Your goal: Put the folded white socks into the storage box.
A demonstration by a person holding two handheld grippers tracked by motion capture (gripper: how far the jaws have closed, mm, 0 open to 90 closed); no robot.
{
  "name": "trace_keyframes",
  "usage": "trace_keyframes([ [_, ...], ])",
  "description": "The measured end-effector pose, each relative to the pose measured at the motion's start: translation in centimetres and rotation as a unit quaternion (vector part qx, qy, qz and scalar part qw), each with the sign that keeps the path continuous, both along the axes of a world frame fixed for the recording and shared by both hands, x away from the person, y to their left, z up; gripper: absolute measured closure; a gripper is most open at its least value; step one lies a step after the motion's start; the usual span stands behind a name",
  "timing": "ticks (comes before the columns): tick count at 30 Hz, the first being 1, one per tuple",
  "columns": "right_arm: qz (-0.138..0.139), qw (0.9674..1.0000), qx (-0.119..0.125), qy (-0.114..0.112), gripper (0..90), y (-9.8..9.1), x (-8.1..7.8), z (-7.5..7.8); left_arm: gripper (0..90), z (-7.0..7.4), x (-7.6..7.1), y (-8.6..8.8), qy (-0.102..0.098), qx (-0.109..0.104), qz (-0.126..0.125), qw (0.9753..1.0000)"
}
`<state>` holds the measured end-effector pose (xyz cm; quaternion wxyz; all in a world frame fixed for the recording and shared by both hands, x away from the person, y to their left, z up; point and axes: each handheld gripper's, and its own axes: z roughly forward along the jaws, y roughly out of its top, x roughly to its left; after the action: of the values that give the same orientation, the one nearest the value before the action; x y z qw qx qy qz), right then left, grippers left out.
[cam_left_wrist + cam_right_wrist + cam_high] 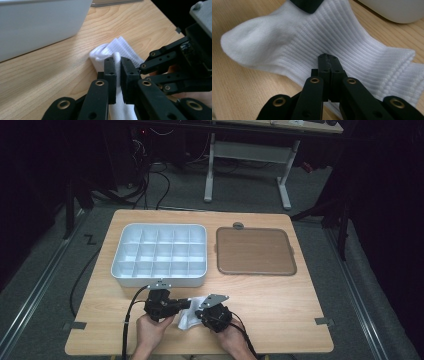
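A dim room, a wooden bench (280,310). Near its front edge lies a white sock (317,40); left tongs (118,71) and right tongs (329,65) each pinch it, apparently to fold it.

A lab or recording room: dark surroundings, grey carpet floor (40,270), loose cables (150,185) trailing behind the wooden bench (280,305), tape marks, and a white-legged desk (250,165) beyond.
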<state>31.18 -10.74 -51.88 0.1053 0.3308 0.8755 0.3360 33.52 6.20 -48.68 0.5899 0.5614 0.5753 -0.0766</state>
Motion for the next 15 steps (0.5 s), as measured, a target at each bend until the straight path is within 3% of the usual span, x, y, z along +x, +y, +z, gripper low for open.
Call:
trace_keyframes([
  [7,0.015,0.9998,0.002,0.009,90.0,1.3,0.0,0.0,85.0,0.1,0.1,-0.2,0.001,-0.011,0.002,0.9999],
  [12,0.025,0.9996,-0.007,0.008,89.6,1.9,0.0,0.3,85.3,0.0,0.4,-0.1,0.006,0.004,0.016,0.9998],
  [15,0.018,0.9998,-0.005,-0.007,81.9,1.5,-0.4,0.8,85.4,0.1,0.5,0.1,0.002,0.019,0.023,0.9996],
])
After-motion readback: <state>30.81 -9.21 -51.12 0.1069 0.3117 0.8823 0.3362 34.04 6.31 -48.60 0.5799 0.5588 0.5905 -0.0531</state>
